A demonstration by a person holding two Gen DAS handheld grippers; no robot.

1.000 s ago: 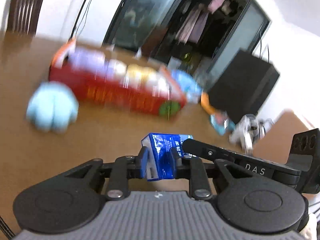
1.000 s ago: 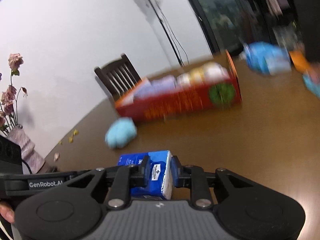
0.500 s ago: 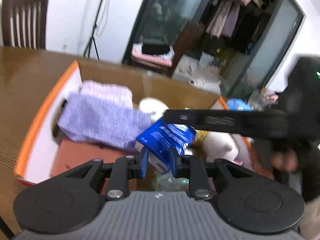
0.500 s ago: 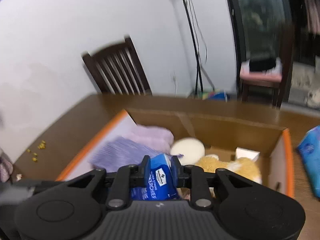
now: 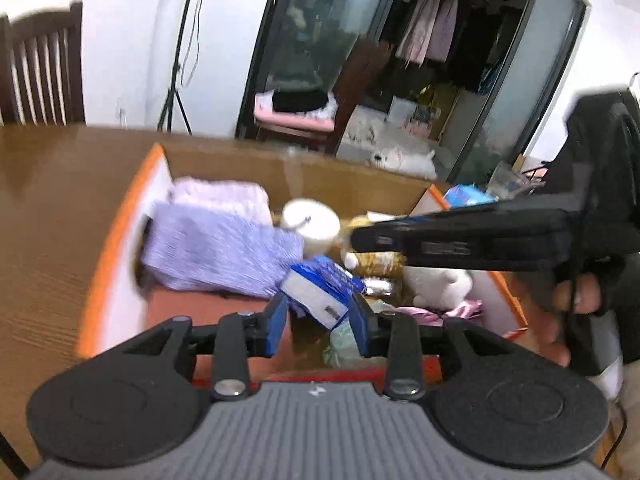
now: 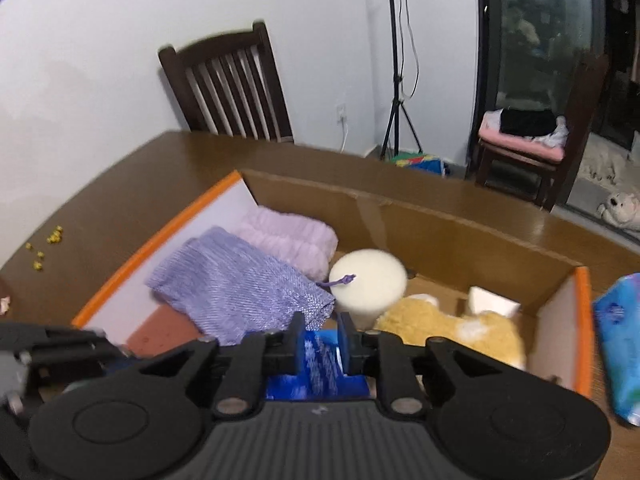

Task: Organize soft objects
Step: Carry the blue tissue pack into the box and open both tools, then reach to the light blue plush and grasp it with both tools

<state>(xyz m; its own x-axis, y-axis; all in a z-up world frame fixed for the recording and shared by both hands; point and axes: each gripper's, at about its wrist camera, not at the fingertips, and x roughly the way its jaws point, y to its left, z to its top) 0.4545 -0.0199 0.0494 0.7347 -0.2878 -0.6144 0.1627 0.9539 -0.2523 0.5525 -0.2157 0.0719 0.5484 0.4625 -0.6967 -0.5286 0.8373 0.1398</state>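
A blue tissue pack (image 5: 320,292) sits low inside the orange-edged cardboard box (image 5: 116,240), over the box floor. My left gripper (image 5: 318,326) is open, its blue pads apart on either side of the pack and not touching it. My right gripper (image 6: 322,344) is still shut on the same blue pack (image 6: 320,364). In the box lie a purple mesh pouch (image 6: 240,288), a lilac folded cloth (image 6: 292,240), a cream round sponge (image 6: 368,280) and a yellow plush toy (image 6: 452,332).
The box (image 6: 400,208) stands on a brown wooden table (image 6: 120,184). Another blue tissue pack (image 6: 620,340) lies on the table right of the box. A dark wooden chair (image 6: 232,84) stands behind the table. A tripod stand (image 6: 396,80) is by the wall.
Both grippers carried the blue pack from above the table to inside the box. The left gripper has opened and let go; the right gripper still holds it.
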